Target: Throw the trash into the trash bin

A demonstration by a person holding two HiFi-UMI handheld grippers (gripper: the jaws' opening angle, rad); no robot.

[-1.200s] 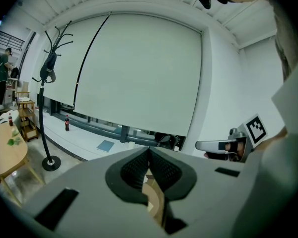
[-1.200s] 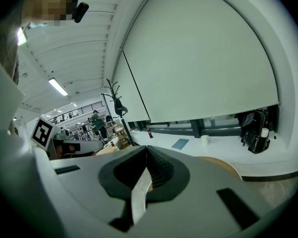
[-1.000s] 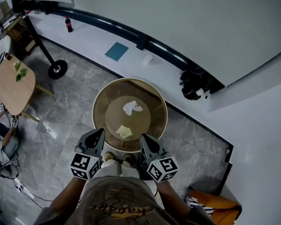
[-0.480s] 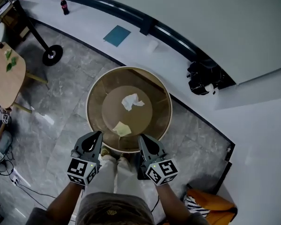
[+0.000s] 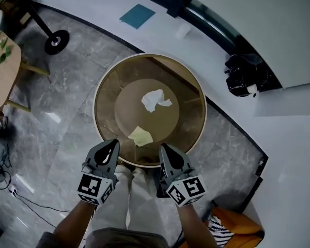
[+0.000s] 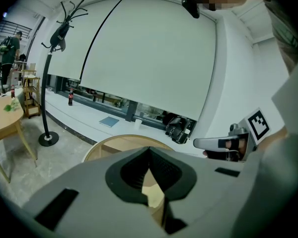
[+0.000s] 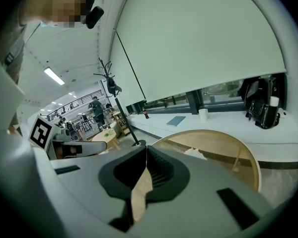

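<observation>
Inside trash bin (image 5: pixel 96 107) | crumpled white tissue (image 5: pixel 155 99), yellow scrap (image 5: pixel 140 136) (flatter) | left gripper (image 5: pixel 113 143), right gripper (image 5: pixel 164 148): closed, empty

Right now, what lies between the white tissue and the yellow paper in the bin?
Nothing; the head view shows only bare floor of the bin between the white tissue and the yellow paper.

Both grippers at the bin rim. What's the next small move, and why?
Probably draw both back: left gripper and right gripper are shut on nothing, and the white paper and yellow scrap already lie in the trash bin.
</observation>
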